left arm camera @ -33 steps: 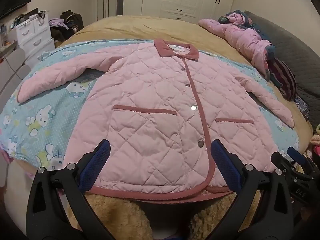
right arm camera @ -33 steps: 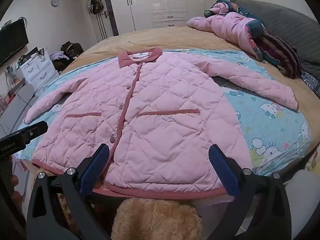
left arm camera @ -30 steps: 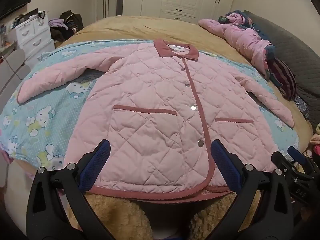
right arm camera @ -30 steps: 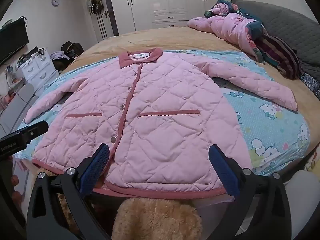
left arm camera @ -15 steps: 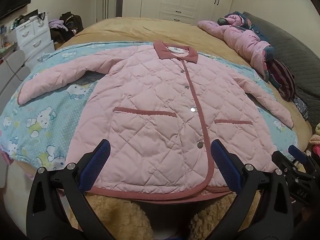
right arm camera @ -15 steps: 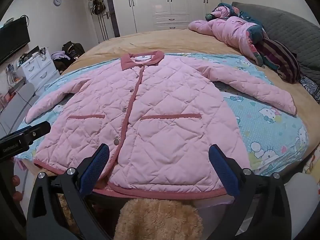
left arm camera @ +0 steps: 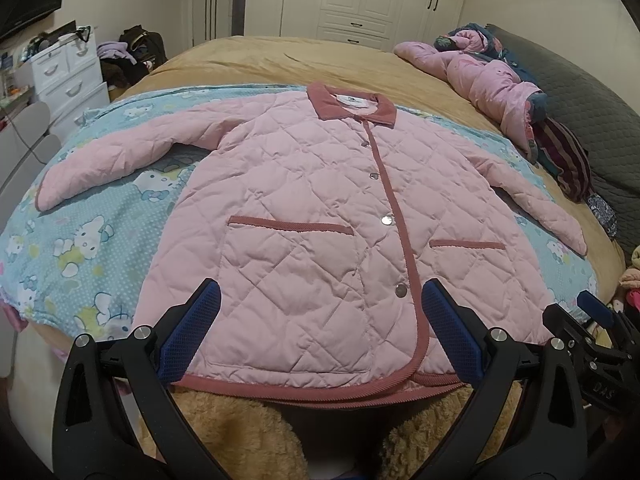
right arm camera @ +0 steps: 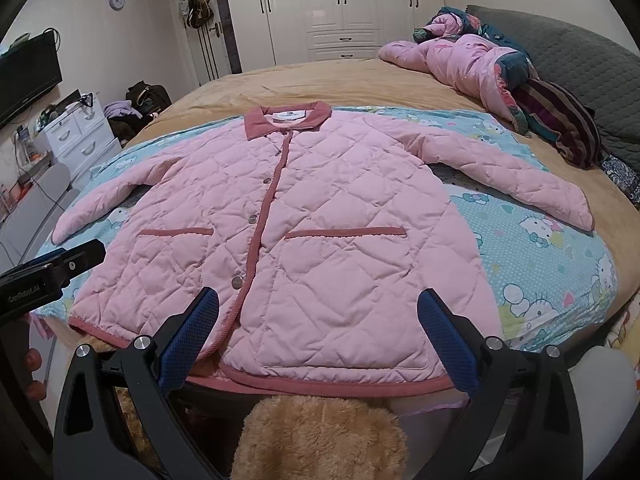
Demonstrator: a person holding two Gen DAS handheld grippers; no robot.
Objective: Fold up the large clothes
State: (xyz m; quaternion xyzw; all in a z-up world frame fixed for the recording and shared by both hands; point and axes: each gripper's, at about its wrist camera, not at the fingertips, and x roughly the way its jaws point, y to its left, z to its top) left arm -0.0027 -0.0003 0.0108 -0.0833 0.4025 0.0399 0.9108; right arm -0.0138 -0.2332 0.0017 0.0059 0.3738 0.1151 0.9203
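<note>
A pink quilted jacket (left arm camera: 312, 216) (right arm camera: 320, 216) with a dusty-rose collar, trim and snap buttons lies flat and buttoned on a blue cartoon-cat sheet (left arm camera: 80, 240) (right arm camera: 560, 248), sleeves spread to both sides. My left gripper (left arm camera: 320, 312) hovers open above the hem, over the jacket's left half, holding nothing. My right gripper (right arm camera: 318, 312) is open too, above the hem over the right half. The right gripper's black body (left arm camera: 592, 336) shows at the left wrist view's right edge. The left gripper's body (right arm camera: 48, 276) shows at the right wrist view's left edge.
The sheet covers a tan bed (left arm camera: 280, 60). A crumpled pink coat (left arm camera: 488, 80) (right arm camera: 460, 64) and striped clothes (right arm camera: 560, 120) lie by the grey headboard (right arm camera: 580, 64). White drawers (left arm camera: 68, 76) stand at the left, wardrobes (right arm camera: 340, 4) behind. A tan fluffy thing (right arm camera: 320, 436) sits below the hem.
Both views have risen and tipped slightly, so the jacket sits a little lower in frame. The jacket has not moved and both grippers stay open.
</note>
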